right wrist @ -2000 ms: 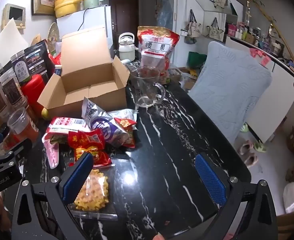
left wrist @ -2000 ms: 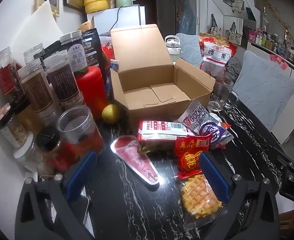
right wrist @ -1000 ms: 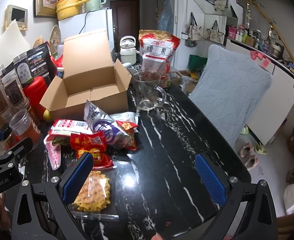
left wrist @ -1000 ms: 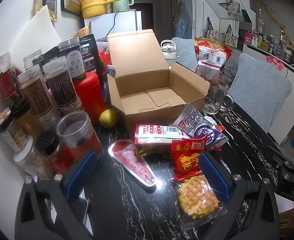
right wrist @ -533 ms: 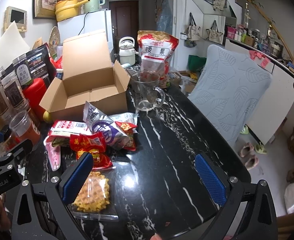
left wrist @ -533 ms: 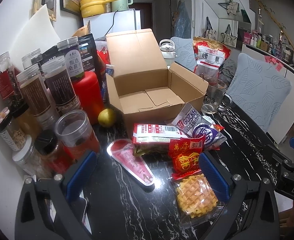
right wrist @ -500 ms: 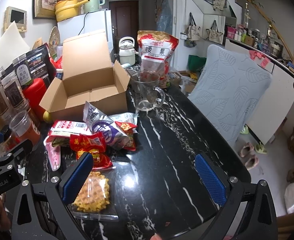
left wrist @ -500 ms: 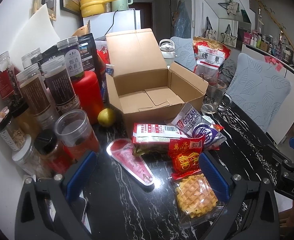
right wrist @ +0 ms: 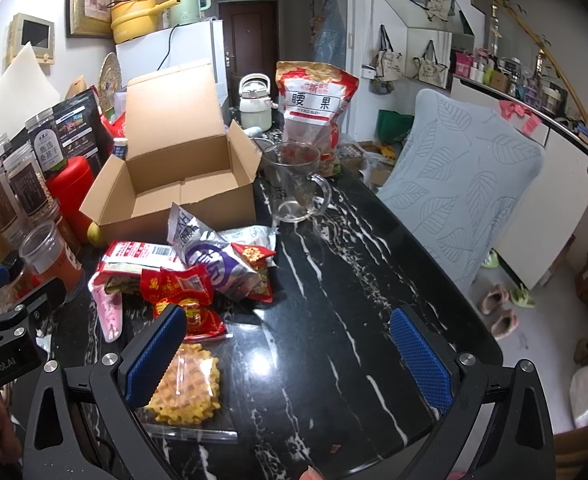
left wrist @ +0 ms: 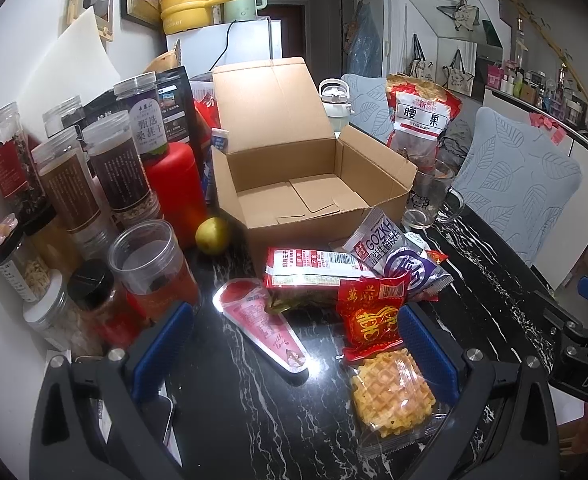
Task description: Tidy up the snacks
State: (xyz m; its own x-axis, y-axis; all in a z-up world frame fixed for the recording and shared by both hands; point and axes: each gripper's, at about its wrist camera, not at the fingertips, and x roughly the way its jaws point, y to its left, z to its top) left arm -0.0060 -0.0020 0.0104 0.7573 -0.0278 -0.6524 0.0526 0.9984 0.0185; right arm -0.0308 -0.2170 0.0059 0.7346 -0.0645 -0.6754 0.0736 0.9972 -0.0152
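Two grippers, both spread wide, nothing held: left gripper (left wrist: pixel 294 344) low centre in left wrist view, right gripper (right wrist: pixel 289 344) low centre in right wrist view. Open brown cardboard box (left wrist: pixel 306 184) mid-frame on black marble table (left wrist: pixel 229 408). Snack pile just below the box: clear-wrapped yellow waffle (left wrist: pixel 392 394), red foil packet (left wrist: pixel 370 312), silver-purple bag (left wrist: pixel 402 258), pink cone pack (left wrist: pixel 265 330).

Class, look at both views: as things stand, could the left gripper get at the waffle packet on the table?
Probably yes. The left gripper is open and empty, and the waffle packet lies flat on the black table just ahead of its right finger, uncovered, only its far edge meeting the red packet.
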